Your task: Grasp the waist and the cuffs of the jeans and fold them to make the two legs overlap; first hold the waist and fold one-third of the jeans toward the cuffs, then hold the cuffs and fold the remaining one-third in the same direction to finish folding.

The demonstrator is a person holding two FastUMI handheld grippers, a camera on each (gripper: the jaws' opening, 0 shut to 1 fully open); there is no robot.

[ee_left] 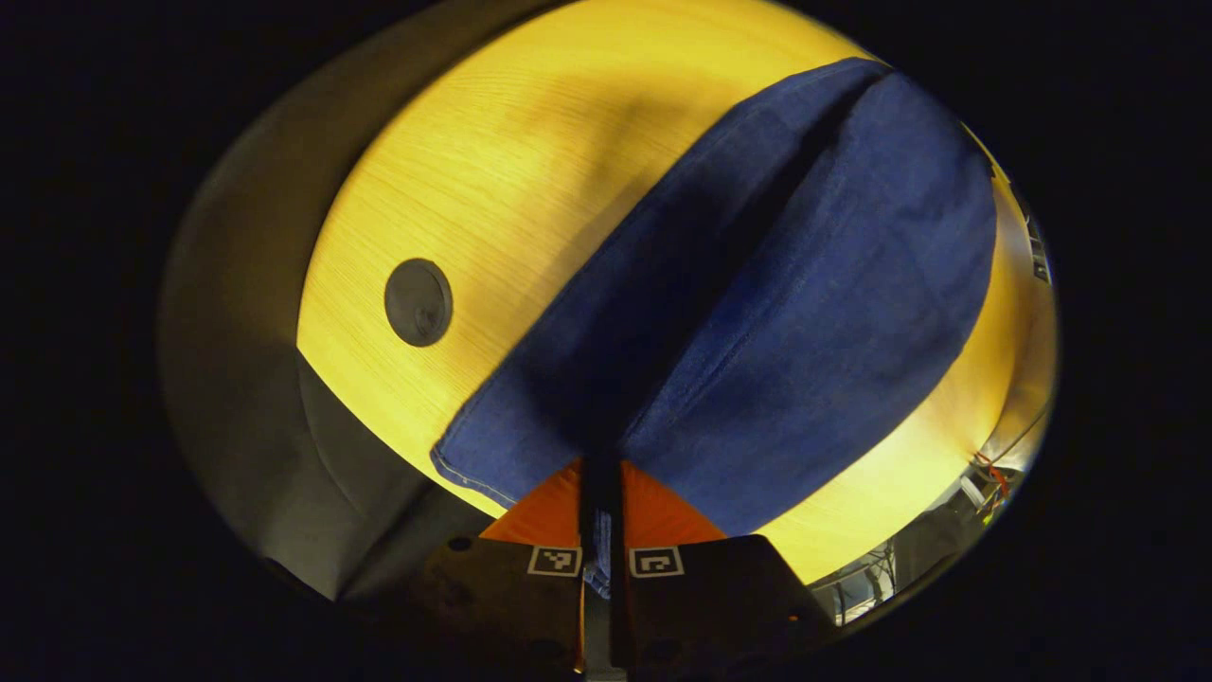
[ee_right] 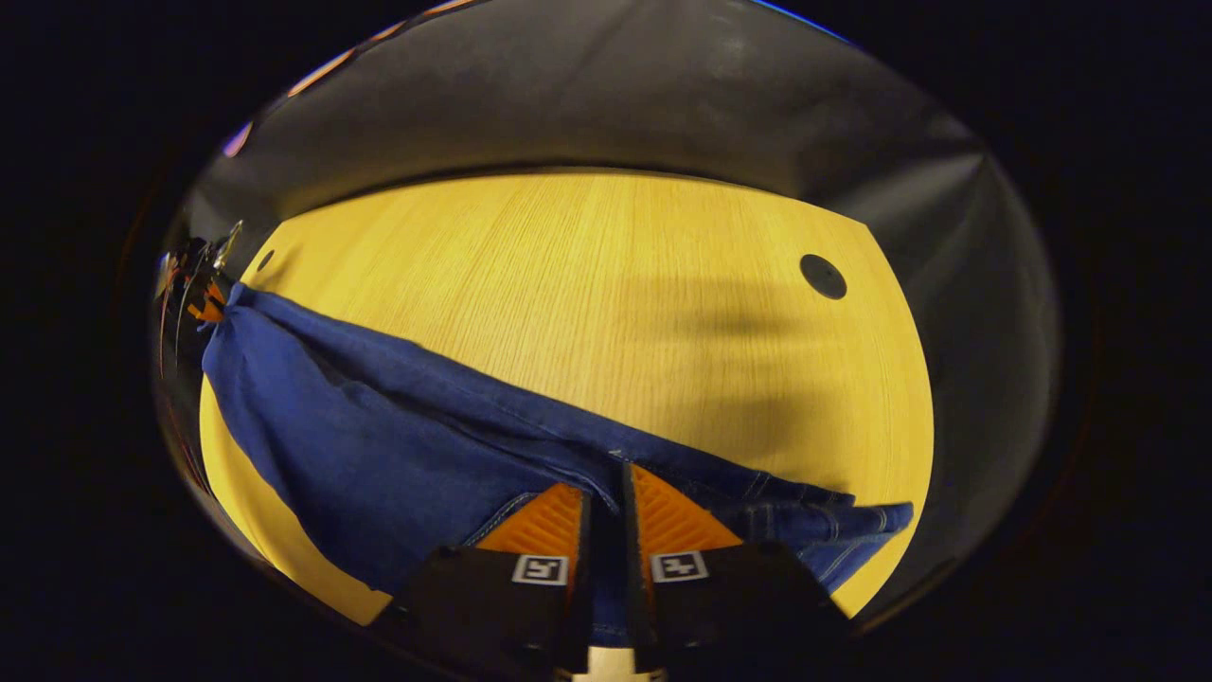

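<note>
Jeans are pinched at both ends and stretch over the wooden table. In the left gripper view, the left gripper has both fingers closed on the cuff end, and the two legs run away from it. In the right gripper view, the right gripper clamps the waist; the cloth extends left toward the other gripper. Farther off, a dark round cap sits in the table.
</note>
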